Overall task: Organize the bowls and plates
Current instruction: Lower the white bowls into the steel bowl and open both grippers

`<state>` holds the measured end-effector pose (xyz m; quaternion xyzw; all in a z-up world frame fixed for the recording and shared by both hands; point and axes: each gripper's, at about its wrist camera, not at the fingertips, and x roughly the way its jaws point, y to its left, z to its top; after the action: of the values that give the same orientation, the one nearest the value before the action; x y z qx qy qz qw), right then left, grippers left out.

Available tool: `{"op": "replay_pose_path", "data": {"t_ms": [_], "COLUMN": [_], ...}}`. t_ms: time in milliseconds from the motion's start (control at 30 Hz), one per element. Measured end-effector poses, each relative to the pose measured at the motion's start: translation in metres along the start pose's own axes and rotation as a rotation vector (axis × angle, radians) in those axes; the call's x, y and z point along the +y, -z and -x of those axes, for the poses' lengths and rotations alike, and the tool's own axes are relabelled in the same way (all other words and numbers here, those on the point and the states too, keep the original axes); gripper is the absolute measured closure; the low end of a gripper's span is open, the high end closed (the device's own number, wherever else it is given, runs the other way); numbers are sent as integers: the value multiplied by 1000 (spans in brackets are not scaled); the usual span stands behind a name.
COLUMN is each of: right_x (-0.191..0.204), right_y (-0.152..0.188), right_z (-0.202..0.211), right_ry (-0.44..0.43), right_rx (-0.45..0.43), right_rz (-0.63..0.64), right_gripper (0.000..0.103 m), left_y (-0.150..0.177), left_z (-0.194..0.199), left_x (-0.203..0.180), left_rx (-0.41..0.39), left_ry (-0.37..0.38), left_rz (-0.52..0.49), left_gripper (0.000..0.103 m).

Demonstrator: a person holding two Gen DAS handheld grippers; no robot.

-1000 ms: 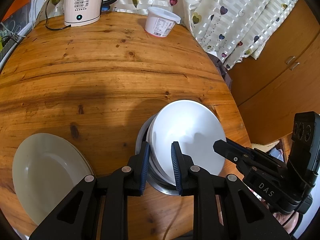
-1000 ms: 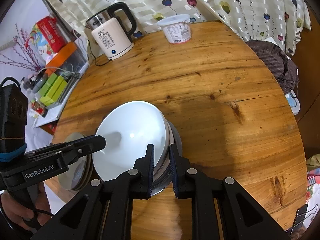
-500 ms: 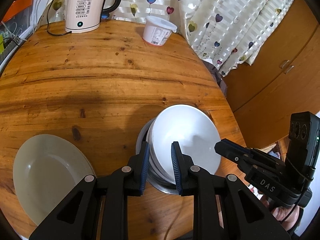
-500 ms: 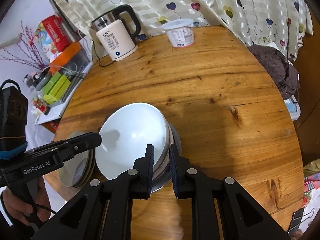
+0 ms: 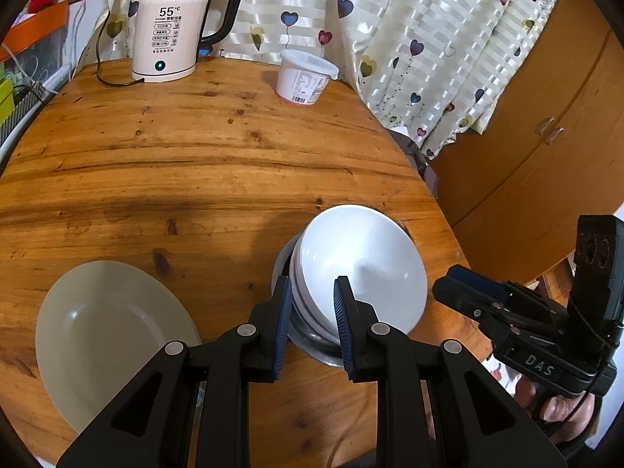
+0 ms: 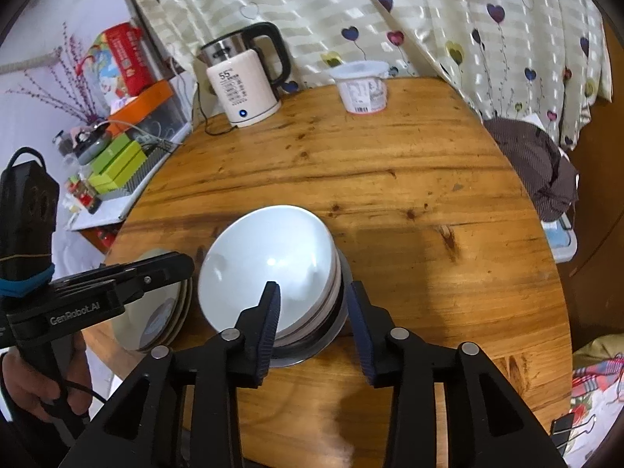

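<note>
While the left gripper (image 5: 310, 323) looks down over the near side of the round wooden table (image 5: 202, 163), its jaws stand narrow with the near rim of the stacked white bowls (image 5: 362, 269) between the blue pads; whether the pads press on the rim I cannot tell. The bowls sit nested in a metal bowl (image 5: 312, 345) near the table's right edge. A pale plate (image 5: 113, 335) lies to the left, apart from the stack. At the far side stand a kettle (image 5: 171, 35) and a white tub (image 5: 304, 80). The right gripper (image 5: 468, 284) shows at the right, off the bowls.

From the right wrist, the right gripper (image 6: 314, 319) has just been opening its jaws; they stand moderately wide, straddling the near edge of the bowl stack (image 6: 269, 269) without pressing it. The left gripper (image 6: 171, 267) reaches in from the left, above stacked plates (image 6: 156, 316). A person's hand (image 6: 35, 386) holds its handle.
</note>
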<state>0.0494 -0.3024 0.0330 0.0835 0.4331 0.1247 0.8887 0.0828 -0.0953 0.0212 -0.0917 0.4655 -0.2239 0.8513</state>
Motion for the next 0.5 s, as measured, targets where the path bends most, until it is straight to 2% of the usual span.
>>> {"op": "replay_pose_path", "data": {"t_ms": [167,500], "right_x": [8,14], "right_y": [3,13], "right_z": [8,12], "right_ry": [4,2], "right_rx": [-19,-22], "right_rz": [44,89], "right_gripper": [59,55], "left_y": [8,21], "left_z": [4,11], "left_x": [0,3], "left_rx": [-12,-35], "left_ry": [-6,-15], "left_rz": [-14,-22], "left_gripper": [80,80]}}
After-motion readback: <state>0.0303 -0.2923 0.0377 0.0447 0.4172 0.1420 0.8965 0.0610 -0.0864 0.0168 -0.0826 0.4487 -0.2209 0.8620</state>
